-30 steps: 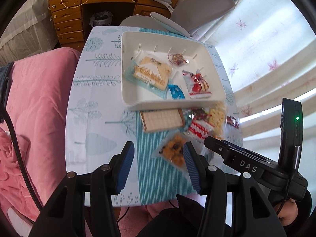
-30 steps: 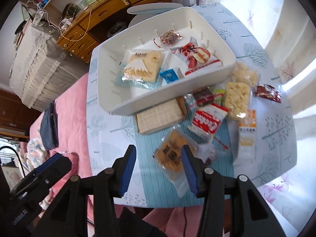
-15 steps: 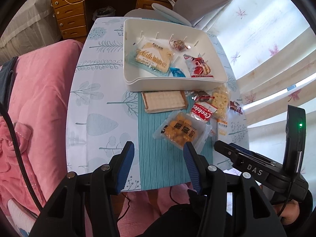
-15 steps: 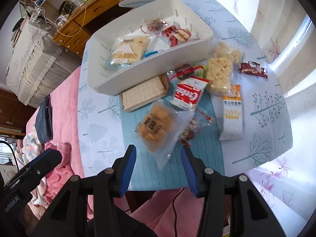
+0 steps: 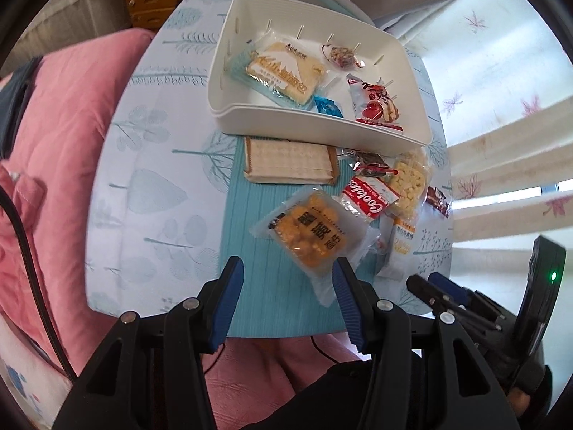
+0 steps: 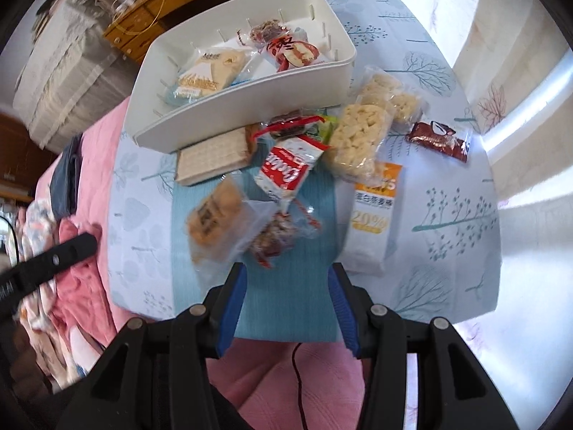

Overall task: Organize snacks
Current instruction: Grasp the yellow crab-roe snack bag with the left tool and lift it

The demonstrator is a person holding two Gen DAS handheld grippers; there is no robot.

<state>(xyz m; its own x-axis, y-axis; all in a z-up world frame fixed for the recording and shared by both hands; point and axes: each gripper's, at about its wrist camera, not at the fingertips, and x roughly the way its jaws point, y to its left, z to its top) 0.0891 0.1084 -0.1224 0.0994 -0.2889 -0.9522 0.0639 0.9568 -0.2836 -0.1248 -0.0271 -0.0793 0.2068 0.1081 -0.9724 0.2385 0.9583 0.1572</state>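
Snacks lie spread over the table (image 5: 150,193) ahead of you, most of them still outside the white bin (image 5: 322,122) at the top of both views. Inside the bin you already have a biscuit pack with a mountain print (image 5: 283,71), a small blue wrapper (image 5: 327,107) and a red-and-white packet (image 5: 376,105). Pressed against the bin's near wall lies the flat cracker pack (image 5: 290,161). Lower, at mid frame, sits the clear bag of orange puffs (image 5: 315,233), its near corner just above your left tongs (image 5: 286,301). Those tongs have just been opening and stand apart with nothing between the blue pads. Your right tongs (image 6: 286,304) are also apart and empty, hovering over the teal runner (image 6: 286,286). Just beyond them are a nut pouch (image 6: 275,236), the red cookie pack (image 6: 286,172) and, to the right, the white-and-orange bar (image 6: 372,215).
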